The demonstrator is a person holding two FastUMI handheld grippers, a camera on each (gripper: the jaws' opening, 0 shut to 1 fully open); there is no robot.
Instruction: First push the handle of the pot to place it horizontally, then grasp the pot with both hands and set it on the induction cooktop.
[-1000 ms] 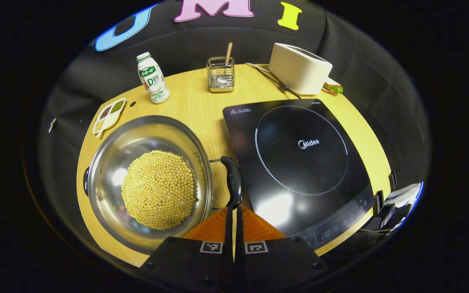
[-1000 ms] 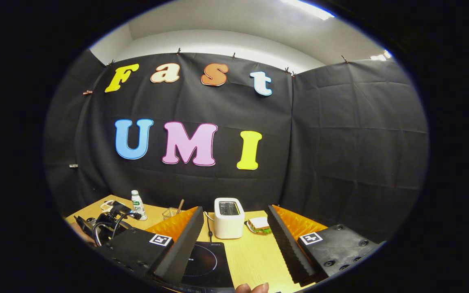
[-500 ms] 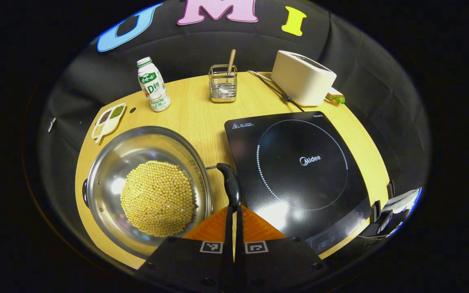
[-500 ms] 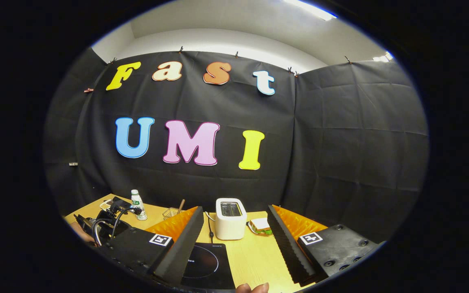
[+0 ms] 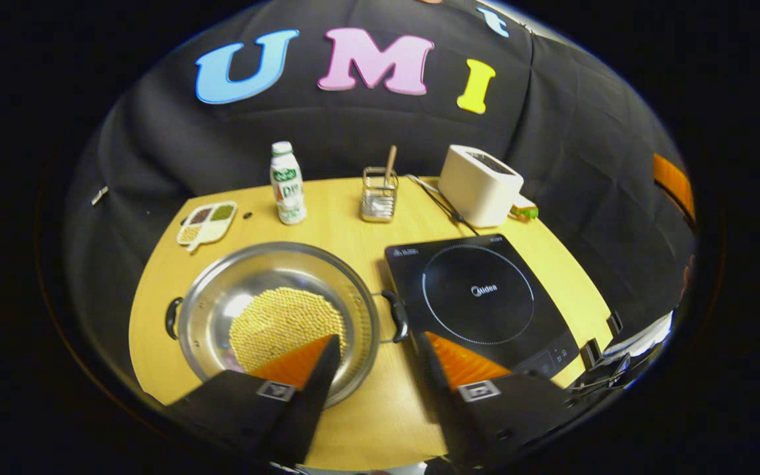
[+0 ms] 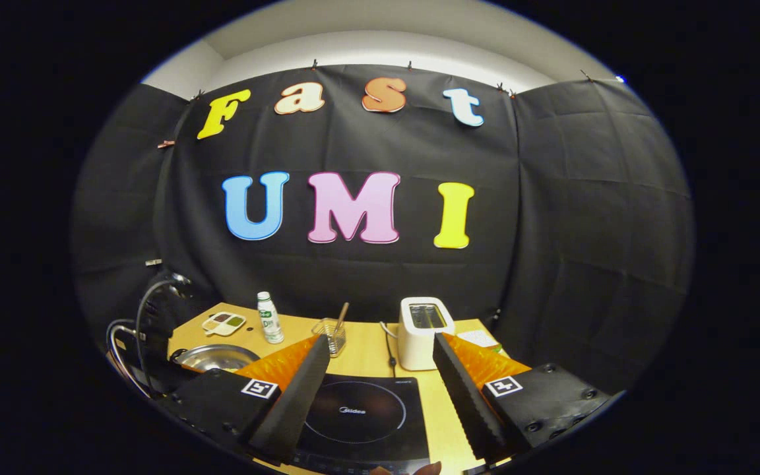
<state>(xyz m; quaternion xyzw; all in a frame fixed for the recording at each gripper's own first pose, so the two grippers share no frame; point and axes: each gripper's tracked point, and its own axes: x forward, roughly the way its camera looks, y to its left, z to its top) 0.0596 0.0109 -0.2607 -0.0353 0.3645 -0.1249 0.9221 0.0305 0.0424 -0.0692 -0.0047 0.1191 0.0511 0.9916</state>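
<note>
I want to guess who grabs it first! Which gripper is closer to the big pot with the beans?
Left. The left gripper hangs open right over the pot, one finger across its rim. The right gripper is open above the induction cooktop, off to the pot's side.

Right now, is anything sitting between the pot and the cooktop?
Nothing visible. The pot sits just beside the cooktop, with bare table between; the bottle, utensil holder and toaster stand farther back.

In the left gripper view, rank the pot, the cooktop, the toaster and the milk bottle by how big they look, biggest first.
1. pot and induction cooktop: about alike, so no ranking between them.
2. toaster.
3. milk bottle.
The toaster and bottle stand farther from the camera, which shrinks them here.
</note>
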